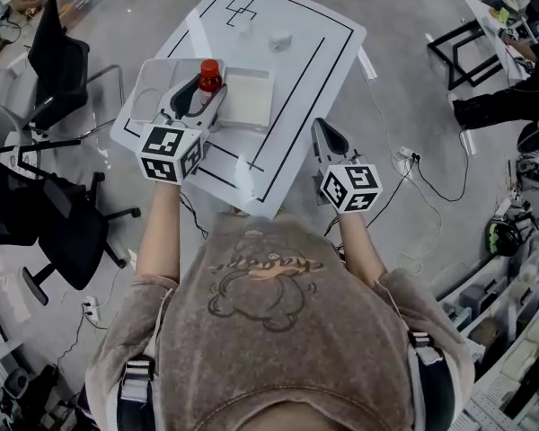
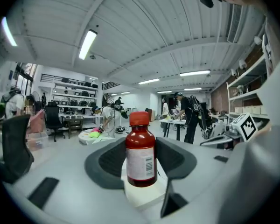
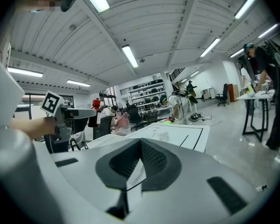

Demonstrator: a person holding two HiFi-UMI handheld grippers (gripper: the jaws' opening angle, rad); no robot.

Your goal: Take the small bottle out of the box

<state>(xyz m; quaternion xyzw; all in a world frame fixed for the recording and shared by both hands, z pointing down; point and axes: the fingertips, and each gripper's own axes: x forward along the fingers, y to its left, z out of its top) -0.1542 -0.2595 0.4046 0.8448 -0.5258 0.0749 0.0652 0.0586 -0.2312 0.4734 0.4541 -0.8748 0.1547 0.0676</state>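
Observation:
A small dark-red bottle [image 1: 209, 76] with a red cap and a white label stands upright between the jaws of my left gripper [image 1: 202, 92], which is shut on it. In the left gripper view the bottle [image 2: 141, 153] fills the gap of the left gripper [image 2: 141, 161], and no box wall shows around it. The bottle hangs over the clear plastic box [image 1: 148, 79] on the white table. My right gripper [image 1: 328, 137] is at the table's right edge. Its jaws are shut with nothing between them in the right gripper view [image 3: 140, 160], where the raised bottle [image 3: 96, 103] also shows at the left.
The white table sheet [image 1: 314, 52] bears black lines, with two small white things [image 1: 280, 39] at its far end. A white tray [image 1: 249, 97] lies beside the box. Black chairs [image 1: 58, 61] stand at the left and a black stand [image 1: 467, 52] at the right. Cables [image 1: 413, 164] lie on the floor.

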